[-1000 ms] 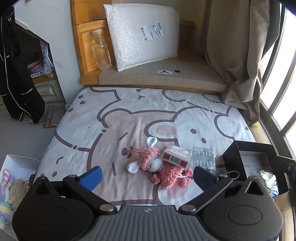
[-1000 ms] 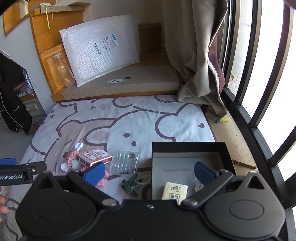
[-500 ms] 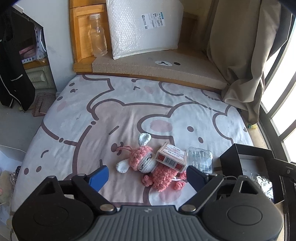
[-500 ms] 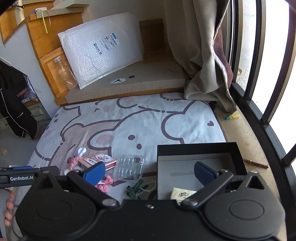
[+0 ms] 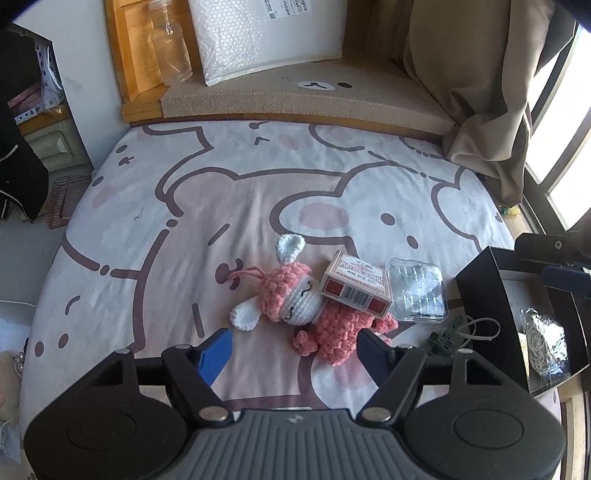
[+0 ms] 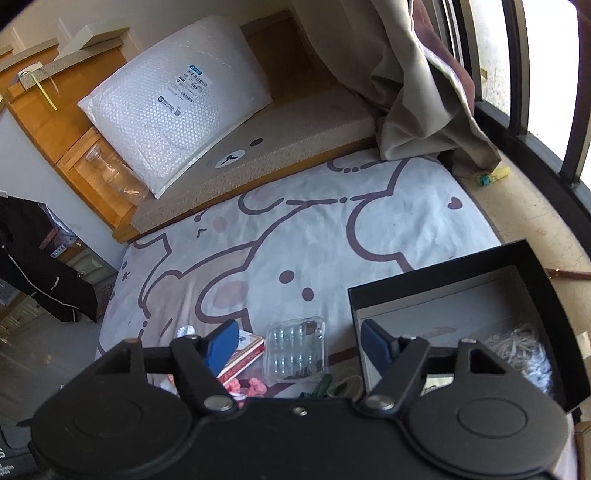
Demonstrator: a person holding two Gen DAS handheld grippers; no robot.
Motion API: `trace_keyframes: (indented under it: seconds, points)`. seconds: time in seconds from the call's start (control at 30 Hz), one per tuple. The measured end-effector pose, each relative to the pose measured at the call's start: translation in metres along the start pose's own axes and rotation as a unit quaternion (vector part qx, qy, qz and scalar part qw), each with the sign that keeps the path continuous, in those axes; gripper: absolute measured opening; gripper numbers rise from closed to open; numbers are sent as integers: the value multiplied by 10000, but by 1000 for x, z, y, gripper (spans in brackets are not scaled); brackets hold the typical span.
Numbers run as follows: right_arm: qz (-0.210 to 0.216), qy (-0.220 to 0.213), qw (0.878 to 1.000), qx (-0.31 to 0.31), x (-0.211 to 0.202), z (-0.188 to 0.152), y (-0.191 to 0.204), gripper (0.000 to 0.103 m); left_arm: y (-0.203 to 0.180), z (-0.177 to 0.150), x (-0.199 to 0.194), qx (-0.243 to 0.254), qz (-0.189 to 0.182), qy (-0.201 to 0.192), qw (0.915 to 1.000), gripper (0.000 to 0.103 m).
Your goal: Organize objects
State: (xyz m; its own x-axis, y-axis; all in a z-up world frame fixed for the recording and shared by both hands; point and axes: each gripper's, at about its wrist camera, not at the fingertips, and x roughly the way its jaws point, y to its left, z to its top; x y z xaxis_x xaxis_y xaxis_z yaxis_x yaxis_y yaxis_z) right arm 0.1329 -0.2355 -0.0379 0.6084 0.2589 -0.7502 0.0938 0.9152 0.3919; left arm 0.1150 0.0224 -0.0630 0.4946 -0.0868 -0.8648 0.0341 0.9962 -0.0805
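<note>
A pink and white crochet bunny (image 5: 295,302) lies on the bear-print sheet (image 5: 221,206). A red card box (image 5: 356,284) rests on the bunny. A clear plastic blister tray (image 5: 419,291) lies to its right, and a green clip with a white cord (image 5: 448,332) lies nearer. My left gripper (image 5: 295,349) is open and empty, just short of the bunny. My right gripper (image 6: 299,341) is open and empty above the clear tray (image 6: 297,349), beside the open black box (image 6: 546,295). The card box (image 6: 245,354) is partly hidden behind its left finger.
The black box (image 5: 487,306) at the bed's right edge holds a bag of white cord (image 5: 543,343). A bubble-wrap parcel (image 5: 266,33) and a clear bottle (image 5: 170,48) stand on the far ledge. A curtain (image 5: 480,74) hangs at right, by the window bars (image 6: 517,55).
My left gripper has moved forward and down towards the bunny. My right gripper has tilted and shifted left, from over the black box to over the clear tray.
</note>
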Motion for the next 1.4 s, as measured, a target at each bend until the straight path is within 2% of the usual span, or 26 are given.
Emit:
trace_keyframes:
  seconds: [0.23, 0.43, 0.77, 1.0, 1.07, 1.23, 1.4]
  points:
    - [273, 363, 9961, 760, 34, 0, 3, 62, -3, 0, 17, 129, -10, 194, 9997, 74]
    - [385, 685, 9921, 979, 67, -5, 19, 60, -10, -3, 28, 452, -23, 323, 9985, 74]
    - [389, 1121, 9904, 704, 110, -13, 60, 61, -15, -7, 43, 722, -244, 527, 9957, 70]
    - [98, 1293, 9906, 434, 133, -11, 73, 75, -22, -10, 58, 903, -260, 684, 9932, 70]
    - [40, 1410, 9896, 299, 139, -12, 74, 73, -23, -10, 63, 921, -195, 713, 9930, 70]
    - [213, 1580, 9867, 308, 144, -11, 63, 71, -18, -8, 70, 831, -22, 756, 9937, 71]
    - [300, 1655, 9854, 245, 138, -9, 59, 67, -12, -6, 71, 695, -2, 778, 9945, 71]
